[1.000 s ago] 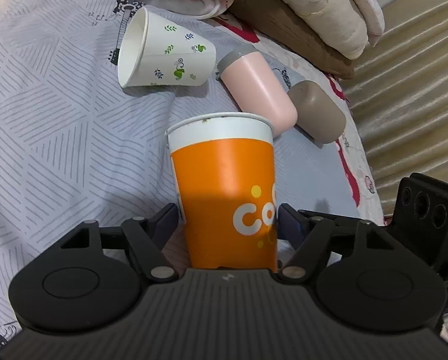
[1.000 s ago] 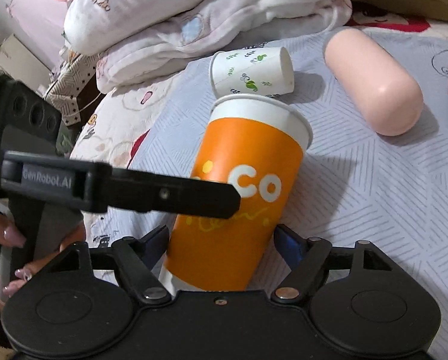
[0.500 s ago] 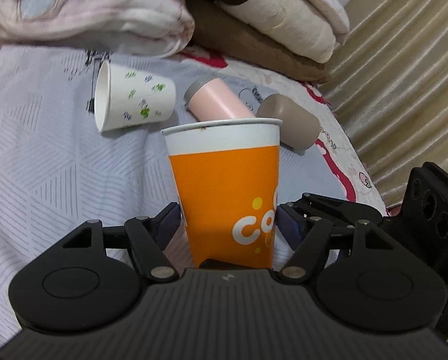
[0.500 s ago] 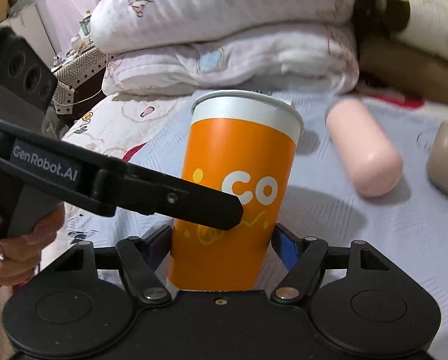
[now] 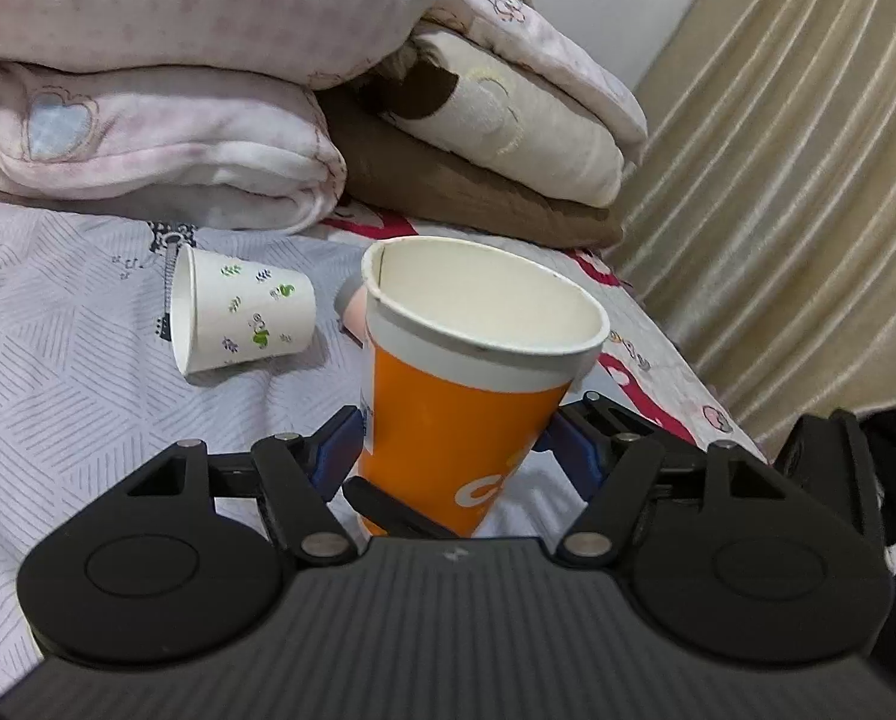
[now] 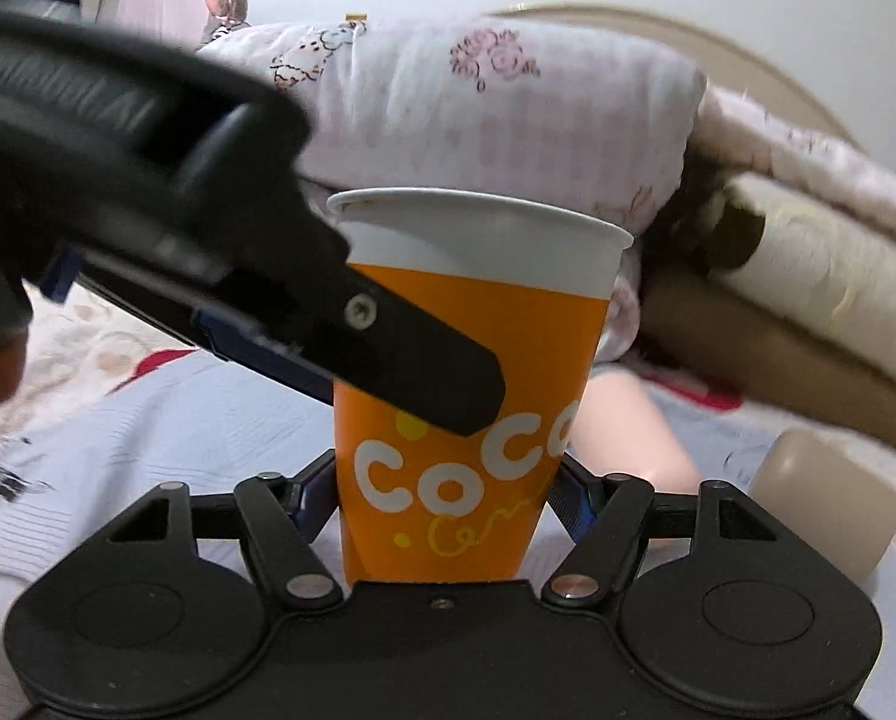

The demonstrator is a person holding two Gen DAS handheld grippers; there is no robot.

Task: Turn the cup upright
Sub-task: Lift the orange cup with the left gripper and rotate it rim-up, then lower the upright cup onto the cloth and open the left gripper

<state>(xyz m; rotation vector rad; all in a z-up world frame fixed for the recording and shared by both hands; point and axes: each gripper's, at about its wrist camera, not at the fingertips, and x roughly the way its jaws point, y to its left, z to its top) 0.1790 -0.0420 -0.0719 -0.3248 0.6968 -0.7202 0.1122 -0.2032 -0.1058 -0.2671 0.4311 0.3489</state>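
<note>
Orange cup (image 5: 454,420) stands mouth-up on the grey-patterned bedsheet (image 5: 57,372), between the fingers of both tools.

Left wrist view:
- Left gripper (image 5: 457,438) sits w/ blue pads at both sides of the cup wall, low on the body. Pads look in contact, i.e. clamped on the cup.
- Cup interior visible: white, nothing seen inside. Rim tilts slightly right.
- White leaf-print cup (image 5: 240,318) lies on its side, mouth facing left, apart from the orange cup. Not visible in the right wrist view.
- Beige curtain (image 5: 778,210) at right; also only seen here.

Right wrist view:
- Right gripper (image 6: 448,492) pads touch both sides of the cup near its base; grasping it.
- "CoCo" lettering fully readable here; only partly so in the other view.
- Left tool's finger (image 6: 387,354) crosses the cup front.
- Pink tumbler (image 6: 622,426) lies behind the cup at right; beige tumbler (image 6: 826,498) further right, partly hidden by gripper linkage.

Both views: folded pink blankets (image 5: 147,90) stacked behind.
</note>
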